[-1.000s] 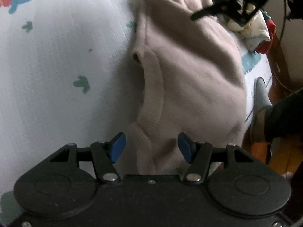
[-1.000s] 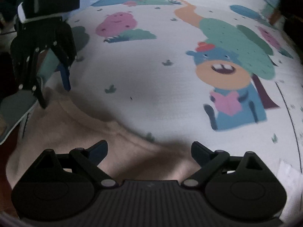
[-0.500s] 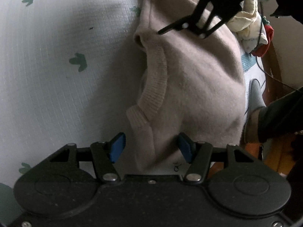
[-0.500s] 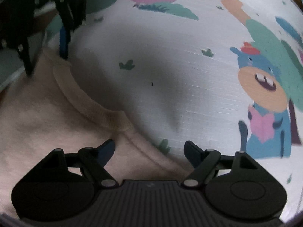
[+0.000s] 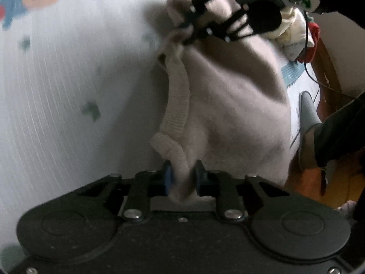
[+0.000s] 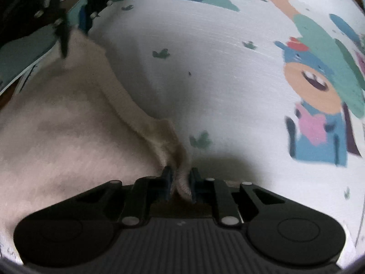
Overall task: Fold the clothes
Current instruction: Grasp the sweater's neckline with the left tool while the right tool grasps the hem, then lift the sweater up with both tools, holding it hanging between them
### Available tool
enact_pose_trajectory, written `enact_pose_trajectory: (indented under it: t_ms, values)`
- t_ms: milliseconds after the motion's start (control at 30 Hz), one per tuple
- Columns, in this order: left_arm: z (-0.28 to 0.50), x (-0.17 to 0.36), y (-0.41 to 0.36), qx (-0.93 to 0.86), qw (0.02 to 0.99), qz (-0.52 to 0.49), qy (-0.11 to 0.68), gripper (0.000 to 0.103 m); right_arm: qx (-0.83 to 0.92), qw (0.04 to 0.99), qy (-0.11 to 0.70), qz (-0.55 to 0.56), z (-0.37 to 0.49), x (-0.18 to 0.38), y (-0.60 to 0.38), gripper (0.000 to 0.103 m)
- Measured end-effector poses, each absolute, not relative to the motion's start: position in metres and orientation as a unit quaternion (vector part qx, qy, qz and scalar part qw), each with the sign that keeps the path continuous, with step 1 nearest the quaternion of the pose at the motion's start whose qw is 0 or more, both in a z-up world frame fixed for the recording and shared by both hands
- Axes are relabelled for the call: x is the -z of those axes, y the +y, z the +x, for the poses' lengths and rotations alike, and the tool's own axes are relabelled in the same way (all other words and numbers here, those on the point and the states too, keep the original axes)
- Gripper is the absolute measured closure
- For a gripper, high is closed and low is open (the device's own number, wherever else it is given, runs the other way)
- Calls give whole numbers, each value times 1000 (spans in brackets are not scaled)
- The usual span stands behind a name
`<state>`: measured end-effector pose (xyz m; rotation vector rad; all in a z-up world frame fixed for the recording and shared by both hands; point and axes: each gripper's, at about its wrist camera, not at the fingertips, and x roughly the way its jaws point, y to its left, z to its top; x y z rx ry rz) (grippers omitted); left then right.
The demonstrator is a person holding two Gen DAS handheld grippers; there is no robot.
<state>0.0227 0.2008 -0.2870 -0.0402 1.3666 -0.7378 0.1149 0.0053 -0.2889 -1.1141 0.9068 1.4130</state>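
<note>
The pink sweater (image 5: 232, 114) lies on the printed mat (image 5: 68, 91). Both grippers have just been closing — the left gripper (image 5: 181, 175) pinches its ribbed edge, the right gripper (image 6: 180, 178) another part of that edge.

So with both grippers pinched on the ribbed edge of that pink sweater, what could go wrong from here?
1. The left gripper and the right gripper, whose jaws have just closed, hold only a thin bunch of the sweater hem; the knit may slip out when lifted.
2. The sweater body lies rumpled, so the fold may come out uneven.
3. The sweater reaches the play mat edge and could drag off it.
</note>
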Motion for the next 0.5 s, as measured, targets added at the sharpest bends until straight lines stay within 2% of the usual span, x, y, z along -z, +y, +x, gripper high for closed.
enact_pose_trajectory:
  t_ms: [367,467,500]
  values:
    - [67,221,143,360,763,145,517,95,-515,630,379,-440,89,191,-115,86]
    - [69,200,119,365,761,216,491,95,-486,648,367,-458,64,165,-139,96]
    - [68,192,113,365,761,237,481,95,-475,655,364,-462,59,159,-144,96]
